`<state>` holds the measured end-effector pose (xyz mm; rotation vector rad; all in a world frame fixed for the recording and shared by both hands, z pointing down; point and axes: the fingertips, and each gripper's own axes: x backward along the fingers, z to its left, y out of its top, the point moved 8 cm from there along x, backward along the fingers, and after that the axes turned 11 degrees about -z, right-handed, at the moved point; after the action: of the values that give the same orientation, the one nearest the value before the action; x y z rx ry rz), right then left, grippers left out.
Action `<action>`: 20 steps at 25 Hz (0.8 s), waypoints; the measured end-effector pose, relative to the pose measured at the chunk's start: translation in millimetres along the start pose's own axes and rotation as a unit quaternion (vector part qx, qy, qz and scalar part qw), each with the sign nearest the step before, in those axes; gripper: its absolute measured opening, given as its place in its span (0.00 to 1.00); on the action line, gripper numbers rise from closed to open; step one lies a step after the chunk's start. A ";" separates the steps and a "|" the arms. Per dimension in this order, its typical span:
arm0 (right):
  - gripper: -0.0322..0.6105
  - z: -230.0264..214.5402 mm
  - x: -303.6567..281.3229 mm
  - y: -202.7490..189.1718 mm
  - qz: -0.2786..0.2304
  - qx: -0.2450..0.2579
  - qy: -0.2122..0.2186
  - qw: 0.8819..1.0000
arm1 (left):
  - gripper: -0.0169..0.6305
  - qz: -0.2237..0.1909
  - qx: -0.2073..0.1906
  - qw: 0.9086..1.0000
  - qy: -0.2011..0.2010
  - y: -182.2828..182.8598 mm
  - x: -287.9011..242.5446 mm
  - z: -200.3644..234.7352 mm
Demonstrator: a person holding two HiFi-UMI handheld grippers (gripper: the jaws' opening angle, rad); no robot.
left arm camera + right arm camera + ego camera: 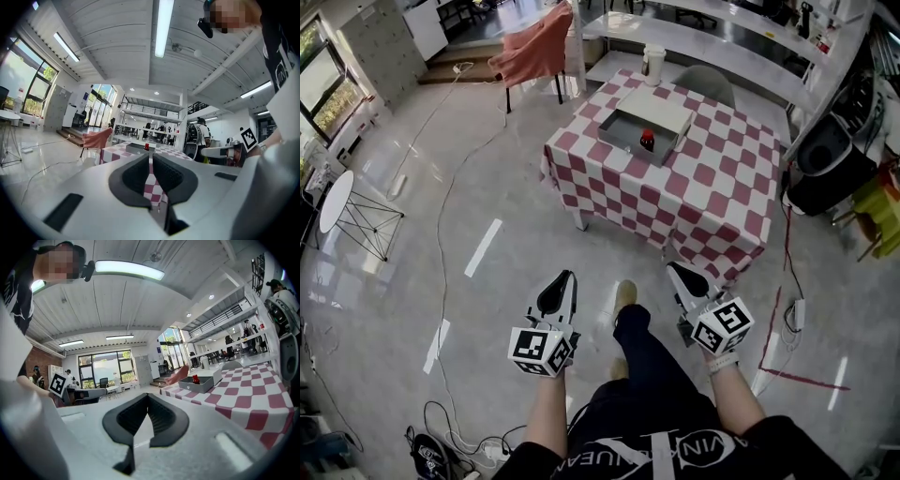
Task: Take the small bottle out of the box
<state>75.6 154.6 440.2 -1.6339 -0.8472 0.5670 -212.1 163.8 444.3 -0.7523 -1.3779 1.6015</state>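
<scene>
Approaching table [712,192] — right gripper [675,269] clenched empty, left gripper [565,277] prob. too; small bottle [647,141] in box [619,134], far ahead. Next: close in, open one.

Left gripper [568,276] and right gripper [672,267] held forward side by side, level, jaws together, empty

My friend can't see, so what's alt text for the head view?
A small bottle stands in an open grey box on a checkered table ahead. Nearer, a person holds the left gripper and right gripper toward it.
</scene>
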 end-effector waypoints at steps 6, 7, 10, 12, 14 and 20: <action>0.06 -6.9 -32.4 -0.3 0.002 -0.004 0.013 1.000 | 0.07 0.001 0.002 1.000 0.017 3.0 -13.7 24.5; 0.06 -9.7 -39.1 0.7 0.003 -0.004 0.016 1.000 | 0.07 0.000 0.001 1.000 0.017 5.1 -18.9 28.6; 0.06 -22.9 -63.5 5.1 -0.002 -0.005 0.020 1.000 | 0.07 -0.003 -0.004 1.000 0.017 11.3 -38.2 44.2; 0.06 -31.5 -81.0 6.5 -0.013 -0.011 0.008 1.000 | 0.07 -0.001 -0.003 1.000 0.016 15.8 -49.9 56.1; 0.06 -39.8 -96.7 9.1 -0.021 -0.010 0.001 1.000 | 0.07 -0.004 -0.001 1.000 0.014 19.1 -63.8 65.3; 0.06 -74.4 -130.8 17.4 -0.007 0.010 -0.012 1.000 | 0.07 -0.005 0.010 1.000 -0.004 19.9 -125.0 80.1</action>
<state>53.9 5.0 430.6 -1.6046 -0.8679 0.5837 -231.2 16.0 429.8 -0.7271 -1.3662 1.6096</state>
